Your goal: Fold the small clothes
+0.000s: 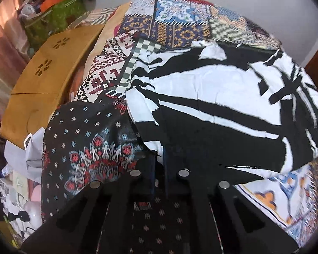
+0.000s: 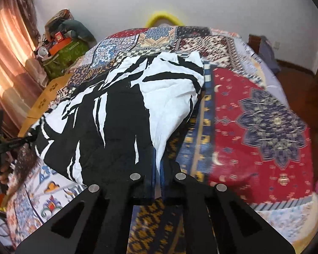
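A black-and-white printed garment lies spread on a patchwork bedspread. In the left wrist view my left gripper is shut on the garment's near left edge, where the cloth meets a dark floral fabric. In the right wrist view the same garment stretches away to the upper left. There my right gripper is shut on its near white corner, and a strip of white cloth shows between the fingers. At the far left of that view a hand holds the other gripper at the garment's opposite edge.
A low wooden table with flower cut-outs stands left of the bed. Behind it are a green bag with clutter and pink curtains. A white plastic bag lies near the left. The red medallion patch of the bedspread is bare.
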{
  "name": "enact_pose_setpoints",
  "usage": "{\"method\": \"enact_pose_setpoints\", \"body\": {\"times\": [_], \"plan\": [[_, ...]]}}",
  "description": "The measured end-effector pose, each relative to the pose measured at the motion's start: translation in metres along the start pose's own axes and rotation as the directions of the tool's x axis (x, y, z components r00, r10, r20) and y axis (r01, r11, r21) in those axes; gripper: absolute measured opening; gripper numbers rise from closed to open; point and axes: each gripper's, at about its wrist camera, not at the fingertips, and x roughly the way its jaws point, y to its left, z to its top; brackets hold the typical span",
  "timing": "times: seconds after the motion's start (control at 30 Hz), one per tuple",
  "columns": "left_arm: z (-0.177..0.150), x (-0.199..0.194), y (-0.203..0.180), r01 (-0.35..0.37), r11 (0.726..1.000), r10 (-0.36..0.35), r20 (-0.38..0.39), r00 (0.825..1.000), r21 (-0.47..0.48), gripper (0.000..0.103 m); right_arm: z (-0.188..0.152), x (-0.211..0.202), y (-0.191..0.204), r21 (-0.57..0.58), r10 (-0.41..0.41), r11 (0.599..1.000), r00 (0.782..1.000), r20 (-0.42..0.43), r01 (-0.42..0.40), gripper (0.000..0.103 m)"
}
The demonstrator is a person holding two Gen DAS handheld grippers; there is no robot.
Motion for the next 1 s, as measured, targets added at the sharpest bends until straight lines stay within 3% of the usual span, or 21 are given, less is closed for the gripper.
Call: {"method": "enact_pose_setpoints", "body": {"times": [0.13,0.27,0.33,0.43,0.57,0.7,0.93,1.0], "plan": [[-0.015,-0.011,-0.001,0.017,1.0,-0.017,0.006,1.0,0.005,0.006,-0.012,-0.003,-0.015,-0.001,-0.05,0.999,0.998,-0.026,0.05,0.002],[-0.029,0.001,-0.004,-0.086,0.995,0.086,-0.01,0.996,0.046,0.008,-0.026,-0.003,-0.031,0.014,-0.128,0.992,0.99,-0.057,0.129,0.003],[-0.033,0.006,0.0,-0.148,0.988,0.149,-0.019,0.989,0.052,0.015,-0.031,-0.01,-0.036,0.031,-0.125,0.991,0.99,-0.068,0.128,0.003],[-0.033,-0.005,0.006,-0.157,0.986,0.158,0.002,0.987,0.055,0.026,-0.03,-0.03,-0.029,-0.013,-0.144,0.99,0.989,-0.024,0.144,0.003],[-0.02,-0.034,0.006,-0.218,0.973,0.21,0.094,0.973,0.081,0.052,-0.014,-0.048,-0.014,-0.05,-0.12,0.991,0.992,0.029,0.121,0.012],[0.002,-0.06,0.003,-0.189,0.979,0.173,0.165,0.971,0.08,0.061,0.01,-0.054,0.016,-0.089,-0.046,0.995,0.995,0.093,0.054,0.036],[0.042,-0.073,-0.04,-0.047,0.99,0.017,0.217,0.976,0.134,0.074,0.042,-0.016,0.08,-0.186,0.077,0.981,0.994,0.077,-0.062,0.042],[0.051,-0.068,-0.055,-0.018,0.989,-0.015,0.214,0.977,0.149,0.075,0.048,-0.002,0.097,-0.209,0.093,0.975,0.993,0.069,-0.077,0.052]]}}
